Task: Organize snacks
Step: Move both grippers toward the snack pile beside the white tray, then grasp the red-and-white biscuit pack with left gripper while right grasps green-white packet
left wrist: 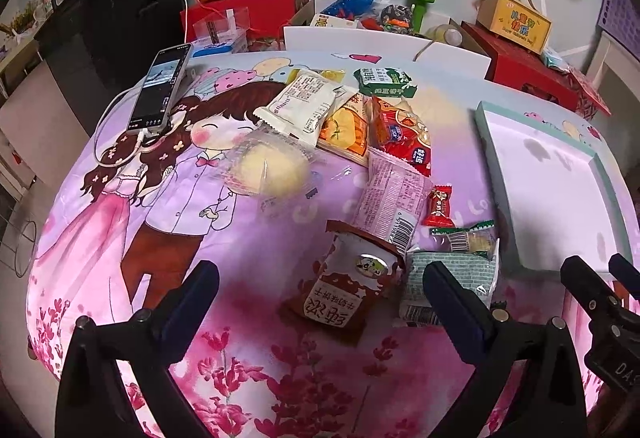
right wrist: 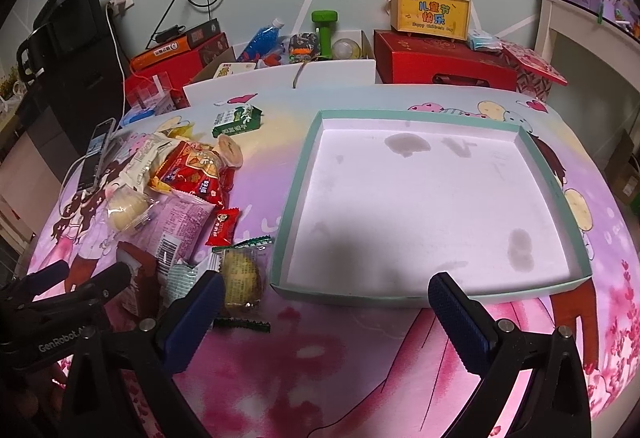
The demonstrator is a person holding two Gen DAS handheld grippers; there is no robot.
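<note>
Right wrist view had the big one first: the shallow teal-rimmed tray [right wrist: 298,174] lay dead ahead of the right gripper [right wrist: 326,296], its near wall just past the fingertips, and its pale floor held no snack. That gripper's jaws stood wide apart with nothing between them. Off to its left, the snack pile [right wrist: 176,190] spread across the cartoon-print cloth [right wrist: 320,366], well clear of the tray's left wall.

Over on the left wrist view, the left gripper [left wrist: 320,278] was spread wide too, gripping nothing, and the brown packet with white lettering [left wrist: 340,290] sat right between its fingers on the cloth. Ahead of it lay the pink packet [left wrist: 390,198], and farther ahead the clear-wrapped yellow bun [left wrist: 266,170]. The pale green packet [left wrist: 448,278] lay by the right finger. Just beyond, the small green-edged cookie pack [left wrist: 468,238] and the little red candy [left wrist: 439,207] sat between the pile and the tray.
</note>
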